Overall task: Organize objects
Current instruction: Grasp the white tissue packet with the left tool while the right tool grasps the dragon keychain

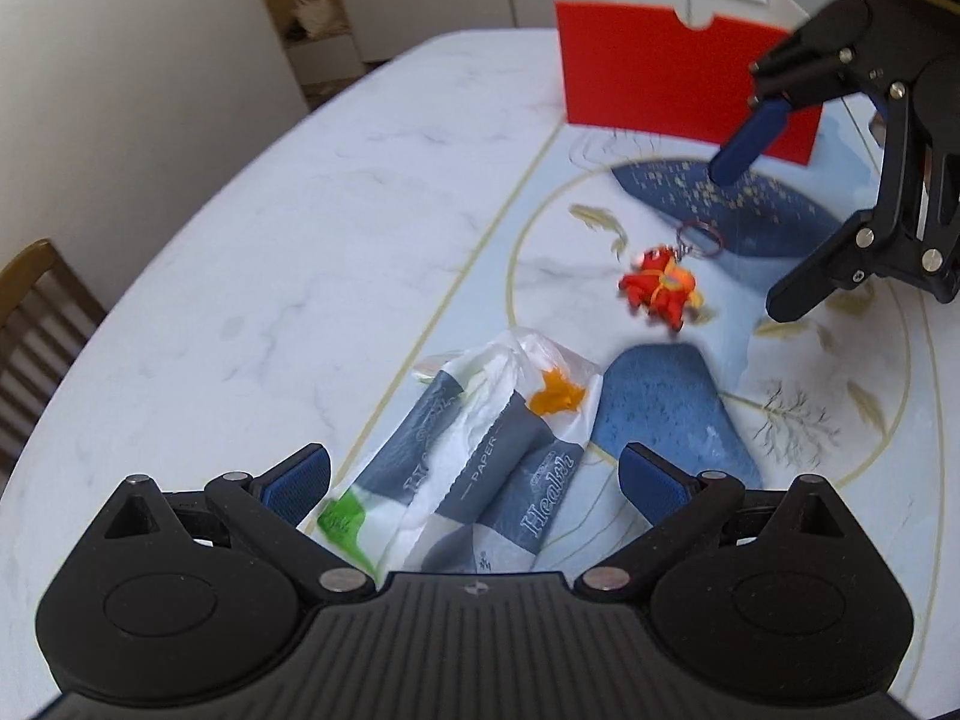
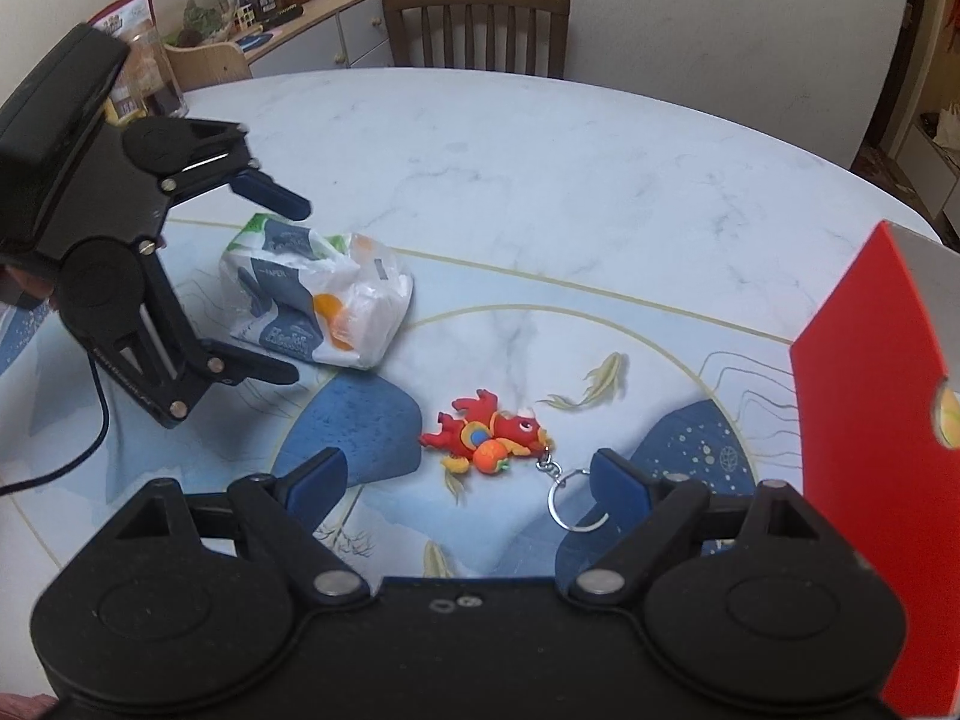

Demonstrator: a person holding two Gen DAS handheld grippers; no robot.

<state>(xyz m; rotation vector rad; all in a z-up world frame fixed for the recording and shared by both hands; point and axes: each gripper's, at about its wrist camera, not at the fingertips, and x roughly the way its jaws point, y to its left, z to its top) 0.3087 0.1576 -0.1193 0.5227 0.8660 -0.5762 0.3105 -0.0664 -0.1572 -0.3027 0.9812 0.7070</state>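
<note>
- The left gripper (image 1: pixel 474 480) stands wide and holds nothing; its blue pads flank the near end of a tissue pack (image 1: pixel 480 468) without touching it, as far as the left wrist view shows.
- In the right wrist view the left gripper (image 2: pixel 294 288) hangs tilted over the left end of the tissue pack (image 2: pixel 318 300), one finger above it and one below, near the pack's lower edge.
- The pack lies flat on the tabletop (image 1: pixel 270 240), in a crumpled clear wrapper with blue, green and orange print.
- The right gripper (image 2: pixel 468 480) is also spread wide and empty, pointing down at a red dragon keychain (image 2: pixel 489 435).
- The keychain lies on its side between the lines of the two fingers, just ahead of them; its metal ring (image 2: pixel 573 498) lies just beside the right-hand blue pad.
- From the left wrist view the right gripper (image 1: pixel 762 240) hovers just right of the keychain (image 1: pixel 660 288), apart from it.
- The pack and the keychain lie near each other on the printed blue-and-white part of the tabletop.
- A red box (image 1: pixel 660 72) stands upright beyond the keychain; in the right wrist view the box (image 2: pixel 870 420) rises at the right edge.
- A wooden chair (image 2: pixel 474 24) stands at the far side of the tabletop.
</note>
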